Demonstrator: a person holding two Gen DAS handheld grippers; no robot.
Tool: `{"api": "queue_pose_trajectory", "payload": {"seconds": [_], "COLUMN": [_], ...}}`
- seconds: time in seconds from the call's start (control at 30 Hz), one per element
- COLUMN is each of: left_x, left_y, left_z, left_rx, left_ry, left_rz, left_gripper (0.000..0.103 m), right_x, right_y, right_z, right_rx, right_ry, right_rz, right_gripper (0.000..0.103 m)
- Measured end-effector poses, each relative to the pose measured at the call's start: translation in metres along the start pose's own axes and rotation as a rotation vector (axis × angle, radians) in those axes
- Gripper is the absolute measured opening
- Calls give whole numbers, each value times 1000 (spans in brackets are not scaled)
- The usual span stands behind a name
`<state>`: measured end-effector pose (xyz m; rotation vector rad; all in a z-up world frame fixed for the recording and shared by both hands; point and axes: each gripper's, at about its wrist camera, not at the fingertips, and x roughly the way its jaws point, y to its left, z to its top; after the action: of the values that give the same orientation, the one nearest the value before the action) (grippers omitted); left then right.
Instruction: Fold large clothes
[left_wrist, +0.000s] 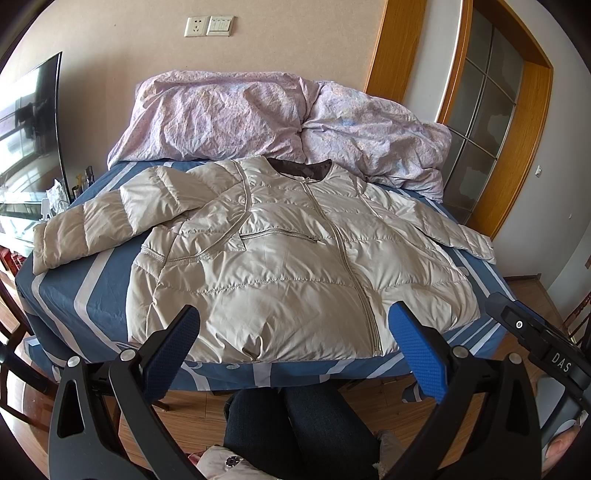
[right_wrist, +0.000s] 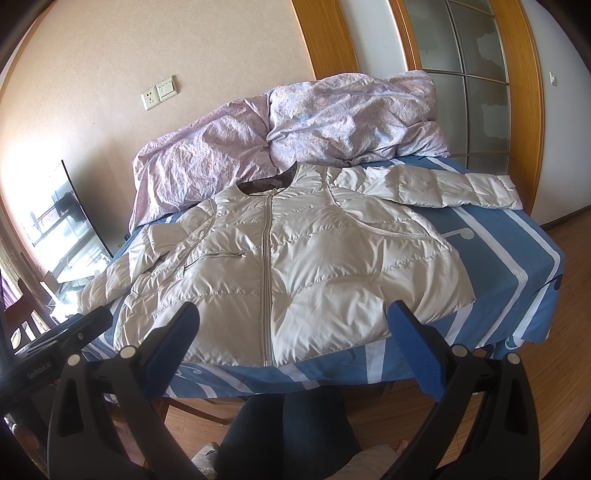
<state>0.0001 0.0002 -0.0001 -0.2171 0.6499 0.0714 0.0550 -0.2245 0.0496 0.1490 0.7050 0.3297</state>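
The beige quilted puffer jacket (left_wrist: 295, 258) lies flat, zipped, on the blue-striped bed sheet (left_wrist: 66, 295); light, slippery, springy (probably); grasp sleeve cuffs; left gripper (left_wrist: 295, 350) and right gripper (right_wrist: 295, 350) hover open, empty.

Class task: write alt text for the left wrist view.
A beige puffer jacket lies zipped and face-up, sleeves spread, on a blue-and-white striped bed sheet. The open left gripper hovers before its hem; a crumpled lilac duvet lies behind.

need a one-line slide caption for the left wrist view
Open left tool hovers above the hem of a zipped beige puffer jacket spread flat on a blue striped bed sheet.
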Motion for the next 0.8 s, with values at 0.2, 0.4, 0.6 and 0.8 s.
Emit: {"api": "queue_pose_trajectory", "payload": {"seconds": [0.2, 0.4, 0.6, 0.8], "left_x": [0, 0, 0, 0], "left_y": [0, 0, 0, 0], "left_z": [0, 0, 0, 0], "left_rx": [-1, 0, -1, -1], "left_ry": [1, 0, 0, 1], "left_rz": [1, -1, 0, -1], "left_gripper": [102, 102, 102, 102], "right_x": [0, 1, 0, 0], "right_y": [-1, -1, -2, -2], "right_z": [0, 0, 0, 1], "right_rx": [1, 3, 3, 2], "right_ry": [-1, 2, 3, 2], "right_rz": [-1, 1, 0, 1], "right_gripper": [101, 101, 101, 101]}}
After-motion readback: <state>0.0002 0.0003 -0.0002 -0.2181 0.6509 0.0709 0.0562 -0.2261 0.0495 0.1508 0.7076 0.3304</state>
